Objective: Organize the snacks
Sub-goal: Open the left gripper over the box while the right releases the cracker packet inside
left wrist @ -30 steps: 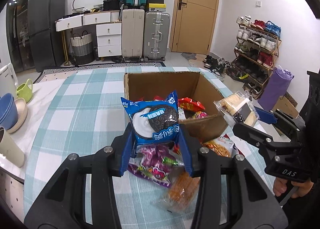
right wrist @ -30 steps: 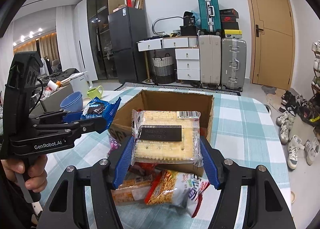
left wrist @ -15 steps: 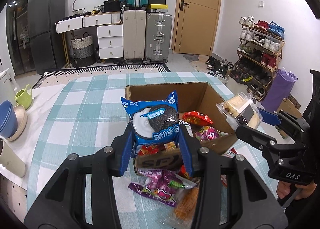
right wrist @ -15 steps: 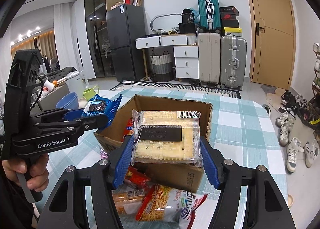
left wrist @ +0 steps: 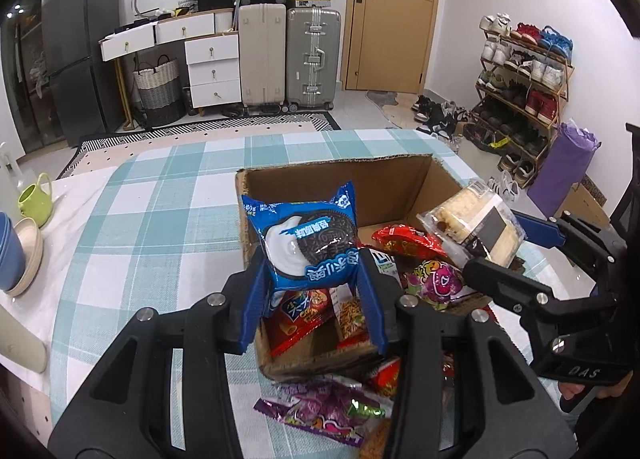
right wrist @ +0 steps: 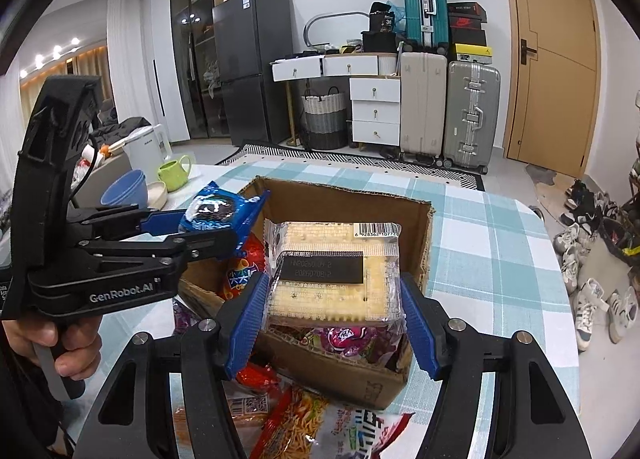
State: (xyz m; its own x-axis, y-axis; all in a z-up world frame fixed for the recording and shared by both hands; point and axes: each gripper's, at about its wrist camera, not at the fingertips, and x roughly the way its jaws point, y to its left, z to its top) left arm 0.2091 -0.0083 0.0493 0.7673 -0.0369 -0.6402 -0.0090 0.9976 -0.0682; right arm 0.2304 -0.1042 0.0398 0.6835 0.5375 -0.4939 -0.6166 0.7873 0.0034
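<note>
Left tongs point(left wrist: 314, 291) clamp a blue cookie packet point(left wrist: 306, 241); right tongs point(right wrist: 334, 311) clamp a clear cracker pack point(right wrist: 334, 271). Both packs hang above the cardboard box point(left wrist: 340, 187), whose near wall and contents they partly hide. Loose snacks on the bench point(left wrist: 160, 219) are cut off.

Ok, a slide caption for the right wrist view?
Right hand-held gripper holds a clear cracker pack over the cardboard box, beside the left hand-held gripper with its blue cookie packet.
</note>
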